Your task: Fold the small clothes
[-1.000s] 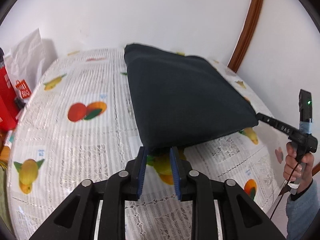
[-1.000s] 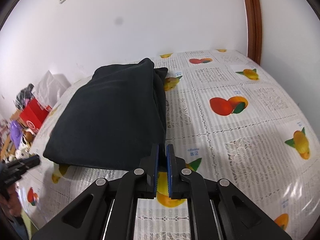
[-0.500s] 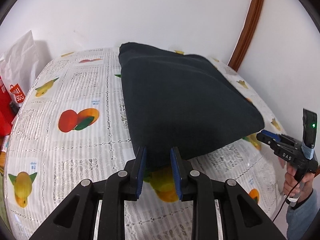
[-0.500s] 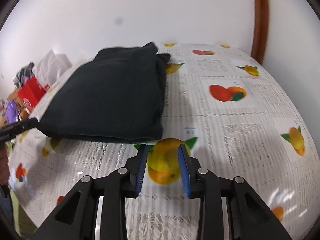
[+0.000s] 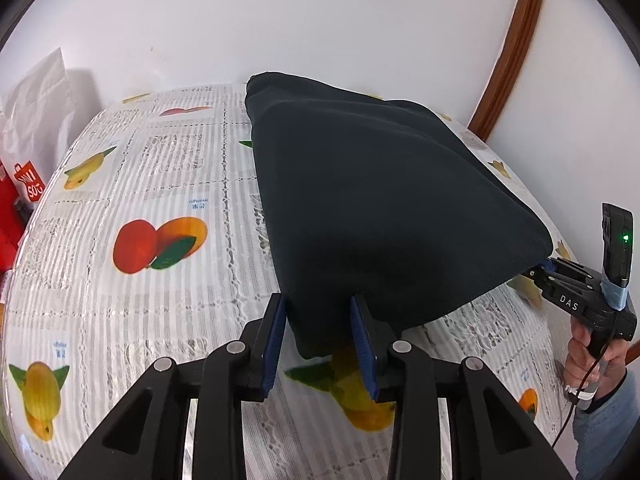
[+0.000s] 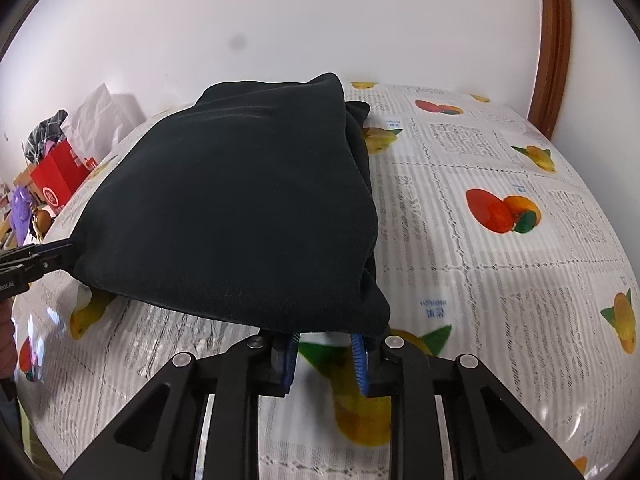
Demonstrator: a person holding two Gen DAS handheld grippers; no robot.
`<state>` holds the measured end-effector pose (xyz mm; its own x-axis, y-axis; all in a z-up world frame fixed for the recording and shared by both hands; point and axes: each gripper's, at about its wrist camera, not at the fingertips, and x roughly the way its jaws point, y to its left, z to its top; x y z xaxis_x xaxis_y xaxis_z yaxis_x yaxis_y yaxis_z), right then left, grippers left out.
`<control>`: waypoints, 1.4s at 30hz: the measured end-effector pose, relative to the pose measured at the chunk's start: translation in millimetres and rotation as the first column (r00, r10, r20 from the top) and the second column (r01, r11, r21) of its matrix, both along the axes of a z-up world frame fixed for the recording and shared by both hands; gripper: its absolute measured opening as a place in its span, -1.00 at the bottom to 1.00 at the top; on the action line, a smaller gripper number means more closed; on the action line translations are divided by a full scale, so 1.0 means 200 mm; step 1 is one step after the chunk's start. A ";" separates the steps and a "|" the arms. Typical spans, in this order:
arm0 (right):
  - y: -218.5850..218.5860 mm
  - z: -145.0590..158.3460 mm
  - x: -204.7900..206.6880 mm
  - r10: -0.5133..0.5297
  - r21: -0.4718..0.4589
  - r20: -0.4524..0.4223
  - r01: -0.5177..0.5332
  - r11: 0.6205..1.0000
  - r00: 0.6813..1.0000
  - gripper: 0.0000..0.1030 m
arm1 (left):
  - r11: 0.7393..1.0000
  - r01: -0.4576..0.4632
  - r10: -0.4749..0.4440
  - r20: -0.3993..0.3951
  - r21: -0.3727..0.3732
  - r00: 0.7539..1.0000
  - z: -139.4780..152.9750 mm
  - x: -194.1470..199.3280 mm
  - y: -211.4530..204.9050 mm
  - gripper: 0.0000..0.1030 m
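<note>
The worktop (image 5: 132,280) is covered by a glossy white cloth printed with grey lace-like squares and pictures of mangoes, peaches and other fruit, and light glares off it near the front edge. A dark folded garment (image 5: 384,216) lies on this cloth toward the back, its far end close to the plain white wall (image 5: 280,20); in the right wrist view the same garment (image 6: 240,208) shows stacked layers along its right edge. The left tongs (image 5: 320,336) are spread, with the garment's near corner lying between the blue pads but not pinched. The right tongs (image 6: 325,354) are also spread, their tips tucked just under the garment's near edge; whether they touch the fabric cannot be told. In the left wrist view the right tongs (image 5: 548,270) reach the garment's right corner. A curved brown wooden trim (image 6: 548,52) runs up the wall at the right. Beyond the worktop's left side stand a white paper bag (image 5: 36,100) and a red bag (image 5: 20,196), and the right wrist view shows a red box (image 6: 56,176) among cluttered items.
</note>
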<state>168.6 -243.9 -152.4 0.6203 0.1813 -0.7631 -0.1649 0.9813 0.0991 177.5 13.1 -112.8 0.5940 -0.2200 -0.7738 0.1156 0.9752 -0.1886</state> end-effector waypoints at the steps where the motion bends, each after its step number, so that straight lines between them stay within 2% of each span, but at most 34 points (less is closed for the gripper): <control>1: 0.01 0.00 0.01 -0.002 0.001 -0.001 0.002 1.000 1.000 -0.56 | 1.000 -0.002 0.002 -0.002 -0.004 1.000 0.00 0.02 0.01 -0.36; 10: 0.04 0.01 0.12 0.000 0.017 -0.017 0.000 1.000 1.000 -0.53 | 0.999 -0.035 0.035 -0.012 -0.022 0.999 0.00 0.13 0.07 -0.34; 15: -0.08 0.05 0.05 -0.013 0.041 -0.027 0.014 0.999 1.000 -0.50 | 0.999 -0.042 0.042 0.000 -0.026 0.999 0.02 0.09 0.11 -0.24; 19: -0.15 0.13 -0.05 0.009 0.066 0.018 -0.010 0.998 1.000 -0.49 | 0.998 -0.054 0.054 0.011 -0.041 0.998 0.04 0.06 0.13 -0.21; 21: -0.16 0.20 -0.08 0.023 0.099 0.064 -0.029 0.995 0.998 -0.45 | 0.998 -0.053 0.054 0.007 -0.040 0.999 0.03 0.07 0.12 -0.21; 24: -0.15 0.25 -0.05 0.021 0.182 0.100 -0.039 0.983 0.995 -0.23 | 0.998 -0.054 0.054 0.000 -0.037 0.999 0.03 0.08 0.10 -0.21; 28: -0.14 0.18 0.08 -0.028 0.254 0.045 0.015 0.967 0.999 -0.22 | 0.998 -0.052 0.052 -0.005 -0.040 0.999 0.03 0.08 0.07 -0.21; 30: -0.14 0.11 0.16 -0.041 0.282 -0.021 0.046 0.958 0.999 -0.49 | 0.998 -0.054 0.053 -0.010 -0.024 0.999 0.02 0.08 0.06 -0.21; 31: -0.14 0.08 0.17 -0.040 0.286 -0.037 0.049 0.957 0.999 -0.78 | 0.998 -0.058 0.058 -0.019 -0.010 0.998 0.01 0.08 0.05 -0.21; 34: -0.19 0.12 0.13 -0.059 0.312 0.030 0.047 0.949 0.998 -0.80 | 0.998 -0.061 0.061 -0.028 -0.003 0.998 0.00 0.09 0.06 -0.21; 36: -0.20 0.10 0.13 -0.071 0.319 0.007 0.065 0.946 0.997 -0.80 | 0.998 -0.064 0.063 -0.028 -0.011 0.998 0.00 0.09 0.06 -0.21; 42: -0.14 0.12 0.11 -0.110 0.203 0.017 0.104 0.974 0.994 -0.77 | 0.997 -0.075 0.076 -0.018 0.014 0.997 -0.01 0.08 0.04 -0.21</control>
